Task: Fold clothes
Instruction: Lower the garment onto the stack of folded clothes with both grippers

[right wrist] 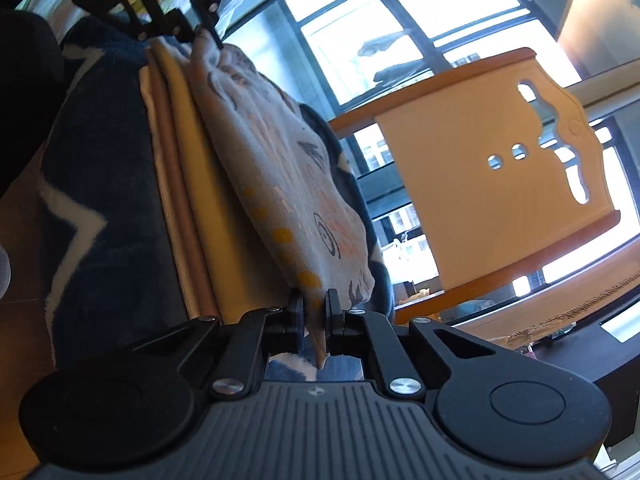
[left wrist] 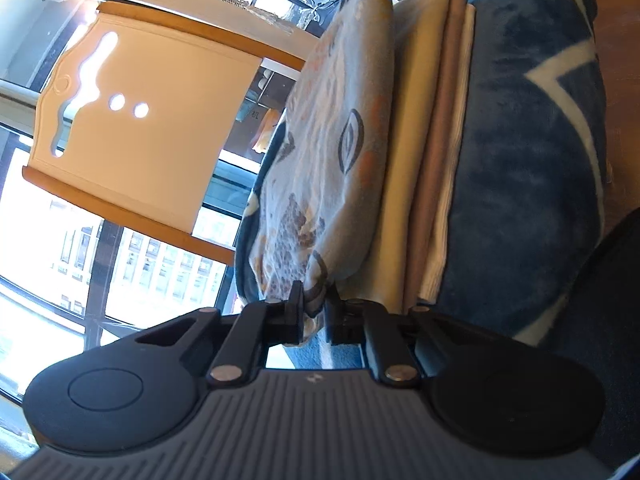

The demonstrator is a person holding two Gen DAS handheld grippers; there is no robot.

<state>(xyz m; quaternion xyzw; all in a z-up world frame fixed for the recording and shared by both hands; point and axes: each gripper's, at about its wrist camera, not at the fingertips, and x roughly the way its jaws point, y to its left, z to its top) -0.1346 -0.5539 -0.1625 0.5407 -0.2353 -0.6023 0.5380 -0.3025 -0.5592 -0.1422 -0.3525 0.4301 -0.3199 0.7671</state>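
While both cameras are rolled on their sides, the biggest thing seen is the dark blue fleece blanket with white zigzag lines (left wrist: pixel 532 152), which is spread under everything else and fills one whole side of each view. Stacked flat on it is a pile of folded cloths in yellow, tan and white (left wrist: pixel 432 152), with the long folded edges lined up pretty neatly next to each other. Laid on top of that pile is the task's thing, a pale printed garment with orange dots and dark leaf shapes (left wrist: pixel 340 148), and it's pinched at two opposite ends of one edge.

One end is clamped by the left gripper (left wrist: pixel 315 312), with a bit of hem bunched between the closed fingers. The other end is gripped tight by the right gripper (right wrist: pixel 315 314), and a small point of fabric is left hanging past the fingers. The garment's edge is stretched fairly straight between the two, lifted a little off the pile.

Past the blanket, an orange wooden board with cut-out holes (left wrist: pixel 136 120) is seen against big bright windows (right wrist: pixel 384 28), well apart from the clothes, so plenty of open room is left on that side.
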